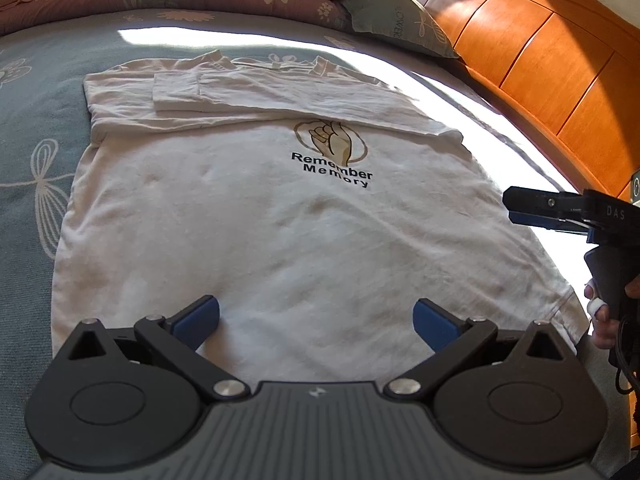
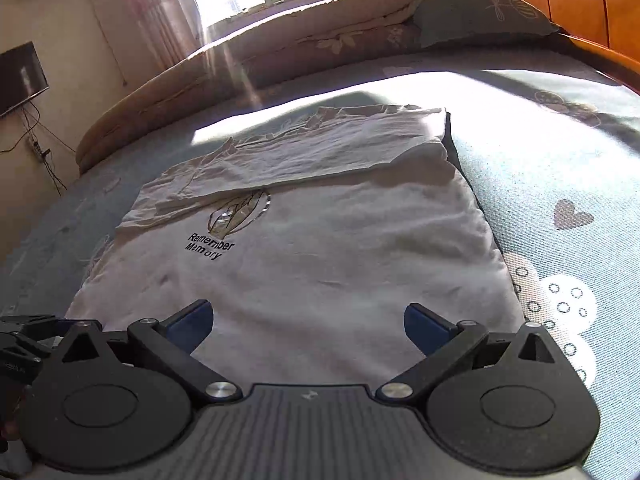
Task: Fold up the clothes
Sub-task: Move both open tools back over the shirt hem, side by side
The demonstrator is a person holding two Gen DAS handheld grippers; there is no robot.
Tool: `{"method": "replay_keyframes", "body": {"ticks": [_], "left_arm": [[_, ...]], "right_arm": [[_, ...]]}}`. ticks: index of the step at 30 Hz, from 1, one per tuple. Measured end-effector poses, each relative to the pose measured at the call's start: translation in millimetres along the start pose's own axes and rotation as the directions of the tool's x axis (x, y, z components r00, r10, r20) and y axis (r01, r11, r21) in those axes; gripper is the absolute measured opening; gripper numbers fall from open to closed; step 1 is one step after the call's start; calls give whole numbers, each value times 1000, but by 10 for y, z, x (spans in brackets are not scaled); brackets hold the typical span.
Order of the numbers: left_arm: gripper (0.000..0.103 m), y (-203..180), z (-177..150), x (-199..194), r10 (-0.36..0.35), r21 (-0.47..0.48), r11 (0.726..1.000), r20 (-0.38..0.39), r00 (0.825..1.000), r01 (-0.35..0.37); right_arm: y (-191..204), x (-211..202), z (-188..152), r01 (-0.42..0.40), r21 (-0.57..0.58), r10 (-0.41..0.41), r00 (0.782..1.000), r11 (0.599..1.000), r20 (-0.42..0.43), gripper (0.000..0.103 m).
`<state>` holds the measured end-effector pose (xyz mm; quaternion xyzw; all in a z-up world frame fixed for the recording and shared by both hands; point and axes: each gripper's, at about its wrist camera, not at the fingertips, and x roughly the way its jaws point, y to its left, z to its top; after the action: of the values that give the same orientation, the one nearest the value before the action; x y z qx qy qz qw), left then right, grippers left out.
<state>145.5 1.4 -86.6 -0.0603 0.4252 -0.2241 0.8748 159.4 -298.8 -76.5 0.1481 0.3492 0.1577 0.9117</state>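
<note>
A white shirt [image 1: 256, 216] lies flat on the bed [image 1: 32, 128], sleeves already folded across its chest, body still unfolded; left gripper [image 1: 316, 320] and right gripper [image 2: 308, 324] hover with fingers spread, holding nothing.

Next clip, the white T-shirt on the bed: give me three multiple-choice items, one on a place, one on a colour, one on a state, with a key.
1. Where do the T-shirt sleeves lie?
A. Spread out on the bed sheet
B. Folded across the chest, above the print
C. Tucked under the pillow

2. What colour are the pads of the left hand-held gripper?
A. Red
B. Green
C. Blue

3. How does the right hand-held gripper stand?
A. Open, holding nothing
B. Shut on the hem
C. Shut on a sleeve

Key: 1 B, the sleeves overlap just above "Remember Memory"; 2 C, both pads show blue; 3 A, its fingers stand wide apart over the hem.
</note>
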Motion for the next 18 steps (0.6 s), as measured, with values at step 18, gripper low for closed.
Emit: {"method": "replay_keyframes", "body": {"ticks": [18], "left_arm": [[102, 41, -27, -13, -20, -18, 1000, 34, 999, 20]], "right_arm": [[-591, 78, 283, -42, 215, 51, 998, 976, -35, 103]]}}
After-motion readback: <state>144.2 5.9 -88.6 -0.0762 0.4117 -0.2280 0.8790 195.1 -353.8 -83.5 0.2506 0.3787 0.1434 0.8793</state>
